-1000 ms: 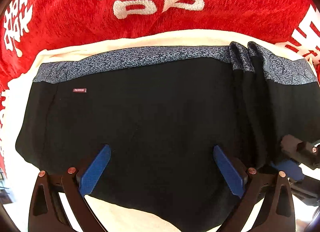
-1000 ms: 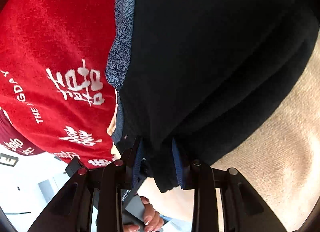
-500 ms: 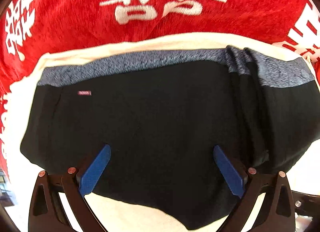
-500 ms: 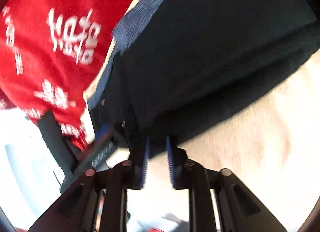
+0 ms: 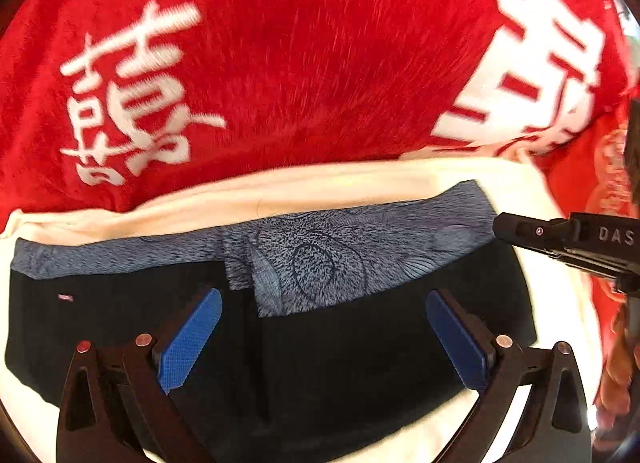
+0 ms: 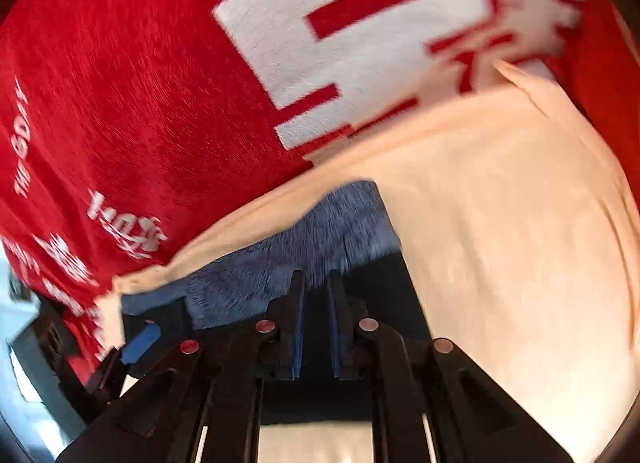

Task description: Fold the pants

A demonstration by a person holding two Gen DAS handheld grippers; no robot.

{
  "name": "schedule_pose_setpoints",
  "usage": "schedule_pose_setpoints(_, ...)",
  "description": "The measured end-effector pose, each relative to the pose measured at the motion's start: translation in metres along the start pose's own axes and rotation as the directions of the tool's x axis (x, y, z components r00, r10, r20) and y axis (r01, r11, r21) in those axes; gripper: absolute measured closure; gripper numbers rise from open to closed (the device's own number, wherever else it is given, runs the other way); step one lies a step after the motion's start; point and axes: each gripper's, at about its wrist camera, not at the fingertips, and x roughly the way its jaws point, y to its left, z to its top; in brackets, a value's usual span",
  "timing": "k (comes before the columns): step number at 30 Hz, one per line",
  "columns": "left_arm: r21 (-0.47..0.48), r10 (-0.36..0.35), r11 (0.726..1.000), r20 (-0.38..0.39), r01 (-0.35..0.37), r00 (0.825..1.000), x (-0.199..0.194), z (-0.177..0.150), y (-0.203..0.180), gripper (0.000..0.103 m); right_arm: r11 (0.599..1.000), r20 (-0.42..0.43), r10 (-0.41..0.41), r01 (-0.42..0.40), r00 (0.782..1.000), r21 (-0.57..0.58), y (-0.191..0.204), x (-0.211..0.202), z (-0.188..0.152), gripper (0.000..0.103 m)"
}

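Note:
Black pants (image 5: pixel 340 351) with a blue-grey patterned waistband (image 5: pixel 320 255) lie folded on a cream cloth (image 5: pixel 320 187). A folded layer lies over the right part, its waistband on top. My left gripper (image 5: pixel 320 339) is open, its blue pads (image 5: pixel 188 343) wide apart just above the black fabric. My right gripper (image 6: pixel 316 327) has its jaws close together with black pants fabric (image 6: pixel 400 303) between and under them; the view is blurred. Its body shows at the right of the left wrist view (image 5: pixel 568 243).
A red blanket with white characters (image 5: pixel 280 63) lies under and behind the cream cloth (image 6: pixel 500 223). A person's hand and a red patterned sleeve (image 5: pixel 616 343) are at the far right edge.
The right gripper has carried the right part of the pants over to the left, so the pants now lie narrower. The left gripper stayed open and moved closer.

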Motion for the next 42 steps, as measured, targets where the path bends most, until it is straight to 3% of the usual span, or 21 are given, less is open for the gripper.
schedule_pose_setpoints(3,-0.055,0.062,0.996,-0.172,-0.073,0.983,0.054,-0.008,0.016,0.0,0.999,-0.098,-0.034,0.031,0.995,-0.031,-0.011,0.037,-0.005,0.092)
schedule_pose_setpoints(5,-0.102,0.017,0.994,-0.11,-0.029,0.994,0.048,-0.014,0.026,0.0,0.999,-0.051,0.035,-0.034,0.998,0.014,-0.025,0.036,-0.016,0.092)
schedule_pose_setpoints(8,-0.047,0.055,0.997,-0.12,-0.061,0.991,0.04,-0.02,0.021,0.0,0.993,-0.085,0.099,-0.093,0.991,0.066,-0.036,0.028,-0.026,0.093)
schedule_pose_setpoints(12,-0.111,0.08,0.989,-0.141,-0.096,0.987,0.017,-0.033,0.035,0.0,0.994,-0.15,0.105,-0.098,0.983,0.053,-0.03,0.02,-0.04,0.091)
schedule_pose_setpoints(14,-0.139,0.116,0.981,-0.142,-0.136,0.983,0.001,-0.042,0.049,0.0,0.996,-0.171,0.093,-0.089,0.981,0.031,-0.019,0.015,-0.049,0.091)
schedule_pose_setpoints(18,-0.217,0.17,0.955,-0.163,-0.204,0.972,-0.022,-0.07,0.082,0.0,0.981,-0.156,0.045,-0.073,0.987,-0.18,0.04,0.01,-0.069,0.063)
schedule_pose_setpoints(22,-0.295,0.201,0.921,-0.202,-0.256,0.958,-0.034,-0.102,0.11,0.0,0.924,-0.151,0.01,-0.067,0.989,-0.377,0.094,0.025,-0.084,0.063)
schedule_pose_setpoints(25,-0.324,0.205,0.906,-0.228,-0.273,0.952,-0.039,-0.12,0.122,0.0,0.923,-0.182,0.013,-0.082,0.983,-0.375,0.115,0.052,-0.089,0.063)
schedule_pose_setpoints(27,-0.337,0.192,0.904,-0.231,-0.263,0.954,-0.043,-0.128,0.128,0.0,0.926,-0.232,-0.048,-0.043,0.972,-0.374,0.123,0.079,-0.102,0.058)
schedule_pose_setpoints(29,-0.33,0.183,0.909,-0.231,-0.254,0.955,-0.046,-0.129,0.132,0.0,0.912,-0.178,-0.075,-0.005,0.981,-0.411,0.133,0.074,-0.113,0.054)
schedule_pose_setpoints(35,-0.289,0.172,0.927,-0.237,-0.239,0.956,-0.037,-0.115,0.149,0.0,0.882,-0.17,-0.161,0.064,0.972,-0.467,0.148,0.069,-0.136,0.05)
schedule_pose_setpoints(42,-0.331,0.149,0.916,-0.244,-0.227,0.958,-0.04,-0.121,0.196,0.0,0.88,-0.188,-0.239,0.131,0.953,-0.456,0.169,0.074,-0.147,0.05)
